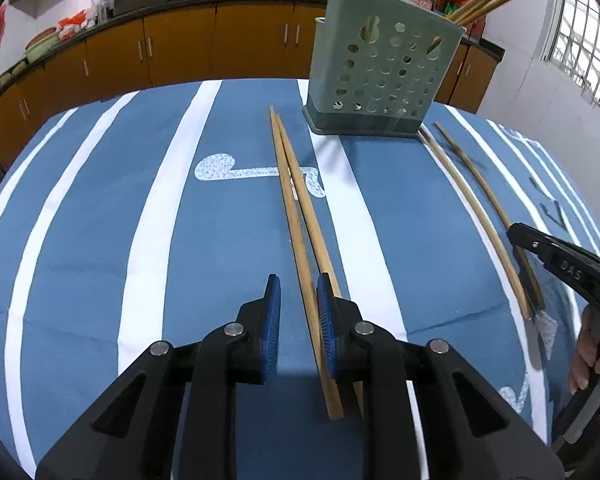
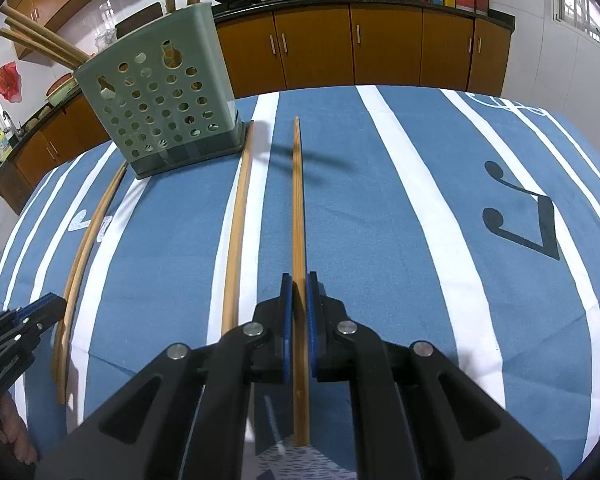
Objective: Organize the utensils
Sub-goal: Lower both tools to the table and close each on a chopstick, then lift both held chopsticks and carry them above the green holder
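Observation:
A green perforated utensil holder stands at the far side of the table, with several chopsticks sticking out of its top. A pair of wooden chopsticks lies on the cloth. My left gripper is low over the pair's near end, open, with one stick in the gap beside the right pad. My right gripper is shut on a single chopstick near its thick end. Another chopstick lies just left of it.
The table is covered by a blue cloth with white stripes and printed music notes. Orange kitchen cabinets with woks on the counter run behind the table. A person's hand grips the right tool's handle.

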`<state>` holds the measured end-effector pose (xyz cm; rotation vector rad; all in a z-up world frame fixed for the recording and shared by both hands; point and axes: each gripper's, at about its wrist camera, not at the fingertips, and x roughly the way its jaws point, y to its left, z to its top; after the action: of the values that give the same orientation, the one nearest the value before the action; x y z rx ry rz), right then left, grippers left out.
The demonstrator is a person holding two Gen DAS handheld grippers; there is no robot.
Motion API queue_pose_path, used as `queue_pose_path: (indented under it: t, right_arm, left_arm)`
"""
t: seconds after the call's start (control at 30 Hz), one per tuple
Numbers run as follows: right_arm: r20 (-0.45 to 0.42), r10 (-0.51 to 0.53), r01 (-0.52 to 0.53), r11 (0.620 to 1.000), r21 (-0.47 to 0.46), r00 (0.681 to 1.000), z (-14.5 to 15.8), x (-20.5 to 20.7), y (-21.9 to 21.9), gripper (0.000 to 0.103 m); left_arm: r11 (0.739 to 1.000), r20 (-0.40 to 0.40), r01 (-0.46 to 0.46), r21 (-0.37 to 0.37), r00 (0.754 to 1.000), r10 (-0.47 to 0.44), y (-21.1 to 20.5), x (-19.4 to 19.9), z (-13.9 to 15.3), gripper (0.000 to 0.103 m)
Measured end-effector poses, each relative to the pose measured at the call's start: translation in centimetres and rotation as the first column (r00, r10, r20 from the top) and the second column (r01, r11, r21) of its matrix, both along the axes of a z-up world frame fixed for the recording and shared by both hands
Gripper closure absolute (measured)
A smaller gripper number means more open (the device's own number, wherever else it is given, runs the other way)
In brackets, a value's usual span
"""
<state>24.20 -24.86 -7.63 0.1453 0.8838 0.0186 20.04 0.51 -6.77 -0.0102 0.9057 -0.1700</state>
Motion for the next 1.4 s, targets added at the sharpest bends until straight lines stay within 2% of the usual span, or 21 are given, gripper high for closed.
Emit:
queue_pose_path:
  t: [0.07,0.13,0.2,0.27,0.6,1.4]
  right_arm:
    - [0.001,0.003,-0.003,1.0,0.005,1.0,0.0,0.0,0.0,0.095]
    - [0.002,0.005,-0.005,1.0,0.006,1.0,0.0,0.0,0.0,0.095]
    - [0.003,0.007,-0.007,1.0,0.004,1.0,0.0,0.0,0.0,0.095]
    - [0.007,0.008,-0.008,1.0,0.001,1.0,0.0,0.0,0.0,0.095]
    - [0.02,-0.017,0.017,1.0,0.013,1.0,-0.1,0.2,-0.6,0.095]
    - [0.016,-0.011,0.011,1.0,0.0,1.0,-0.2,-0.1,-0.3,0.095]
  left_arm:
    - [1.0,0.004,-0.001,0.015,1.0,0.001,-0.4,0.4,0.0,0.083]
    - [1.0,0.009,-0.011,0.027,1.0,0.01,-0.5,0.6,0.0,0.087]
    - [0.999,0.016,-0.03,0.044,0.999,0.029,-0.5,0.9,0.0,0.095]
    - [0.998,0.015,-0.045,0.035,0.999,0.044,0.1,1.1,0.0,0.096]
    - [0.994,0.02,-0.109,0.018,0.994,0.109,3.6,1.5,0.1,0.096]
    - [0.995,0.027,-0.098,0.014,0.995,0.098,3.6,1.3,0.1,0.096]
